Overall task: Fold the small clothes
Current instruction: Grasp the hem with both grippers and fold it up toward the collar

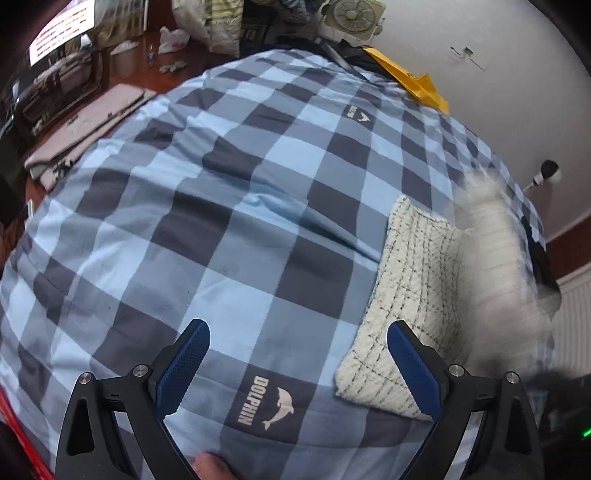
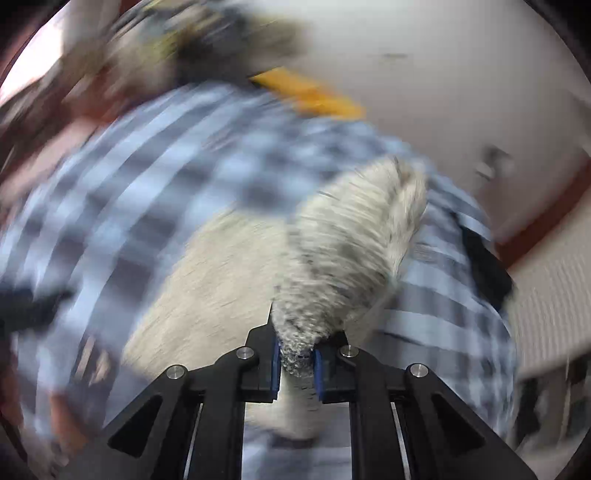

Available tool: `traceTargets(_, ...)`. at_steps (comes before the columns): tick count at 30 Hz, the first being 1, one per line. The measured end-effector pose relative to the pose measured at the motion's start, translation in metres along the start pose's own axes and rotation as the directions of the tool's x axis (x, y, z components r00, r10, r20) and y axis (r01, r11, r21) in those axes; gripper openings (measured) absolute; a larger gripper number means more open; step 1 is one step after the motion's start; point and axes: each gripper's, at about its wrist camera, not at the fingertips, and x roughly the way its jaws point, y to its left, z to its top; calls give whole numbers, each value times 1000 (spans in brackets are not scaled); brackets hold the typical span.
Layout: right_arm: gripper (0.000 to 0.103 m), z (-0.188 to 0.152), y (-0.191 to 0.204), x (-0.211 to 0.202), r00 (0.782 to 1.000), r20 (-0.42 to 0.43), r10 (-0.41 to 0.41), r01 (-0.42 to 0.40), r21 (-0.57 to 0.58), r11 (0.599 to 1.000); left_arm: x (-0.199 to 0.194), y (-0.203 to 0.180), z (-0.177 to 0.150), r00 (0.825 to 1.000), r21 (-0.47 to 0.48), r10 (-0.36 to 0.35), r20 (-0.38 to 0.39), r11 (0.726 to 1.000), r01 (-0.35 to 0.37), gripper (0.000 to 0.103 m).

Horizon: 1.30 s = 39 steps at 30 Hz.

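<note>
The left gripper is hovering with its jaws standing wide apart and holding nothing, its blue pads hanging over the checked bedspread; the cream knitted garment with thin dark grid lines is lying on that bedspread at about three o'clock in the left wrist view, its near lower corner sitting just beside the right-hand pad of the open gripper; whether pad and cloth are touching I cannot tell. A blurred pale part of the same garment is rising at about two o'clock; a DOLPHIN label printed on a dark square is showing between the two pads at six o'clock; a yellow object is lying at the far edge of the bed near one o'clock, and a white fan is standing against the wall at twelve o'clock.

The right gripper is clamping a bunched fold of the garment between its closed-in jaws, the knit squeezed tight between the blue pads; the cloth is stretching from the jaws toward one o'clock, while another part of it is spreading over the bedspread toward nine o'clock; the right wrist view is heavily smeared, so finer detail is not readable.
</note>
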Motion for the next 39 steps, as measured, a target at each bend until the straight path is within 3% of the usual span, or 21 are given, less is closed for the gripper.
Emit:
traceTargets(3, 16, -30, 52, 55, 995, -102, -10, -4, -138, 990, 10, 0, 0, 999, -2, 5, -38, 1000, -6, 98)
traceTargets(4, 17, -46, 65, 64, 992, -126, 16, -39, -181, 983, 12, -1, -1, 999, 1, 8, -42, 1000, -8, 98)
traceTargets(7, 23, -82, 59, 47, 991, -73, 109, -120, -169, 978, 16, -11, -1, 999, 28, 1, -55, 1000, 1, 98)
traceTargets(9, 34, -96, 32, 27, 963, -52, 265, -268, -71, 961, 19, -24, -3, 998, 72, -1, -62, 997, 5, 98)
traceTargets(11, 62, -101, 6, 13, 945, -6, 328, -328, 14, 945, 23, -38, -7, 998, 137, 11, -68, 991, -1, 98)
traceTargets(13, 80, -106, -17, 0, 957, 54, 284, -288, 93, 953, 26, -52, -14, 997, 212, 25, -72, 977, -9, 98)
traceTargets(14, 84, -110, -34, -3, 966, 79, 248, -257, 134, 957, 27, -60, -18, 997, 263, 32, -70, 965, -13, 98)
traceTargets(19, 84, -118, -85, 21, 993, 49, 104, -114, 271, 956, 24, -97, -37, 999, 445, -4, -33, 895, 19, 98)
traceTargets(21, 84, -121, -91, 41, 998, 10, 58, -58, 314, 948, 28, -116, -45, 999, 528, -30, -39, 848, 46, 98)
traceTargets(23, 84, -133, -96, 54, 999, 10, 50, -50, 387, 921, 37, -136, -51, 998, 602, -39, -45, 796, 59, 96)
traceTargets(24, 84, -137, -97, 60, 998, 1, 59, -54, 419, 907, 41, -141, -53, 997, 618, -46, -59, 783, 72, 95)
traceTargets(26, 84, -139, -103, 59, 998, -30, 59, -40, 436, 899, 56, -152, -56, 989, 640, -57, -139, 757, 134, 68)
traceTargets(27, 84, -134, -104, 58, 999, -28, 46, -30, 423, 906, 69, -155, -58, 982, 641, -34, -187, 753, 148, 61)
traceTargets(28, 84, -130, -101, 56, 1000, -20, 23, -13, 410, 912, 75, -156, -59, 978, 636, -17, -206, 758, 147, 49)
traceTargets(29, 84, -129, -103, 54, 1000, -12, 3, 2, 405, 914, 81, -154, -59, 969, 612, -24, -246, 771, 174, 30)
traceTargets(30, 84, -131, -103, 50, 1000, -2, -18, 17, 399, 917, 82, -153, -59, 956, 581, -56, -288, 783, 221, 19)
traceTargets(32, 84, -131, -102, 52, 1000, 3, -28, 24, 395, 918, 71, -150, -58, 955, 561, -89, -282, 792, 239, 9)
traceTargets(34, 84, -130, -104, 56, 1000, -3, -11, 11, 409, 912, 56, -145, -54, 948, 520, -149, -281, 807, 281, 8)
traceTargets(37, 84, -138, -120, 52, 999, 27, 30, -39, 467, 883, 31, -122, -42, 921, 374, -272, -279, 853, 365, 5)
traceTargets(39, 84, -140, -129, 49, 998, 45, 52, -67, 508, 859, 22, -105, -36, 916, 293, -301, -265, 880, 374, 3)
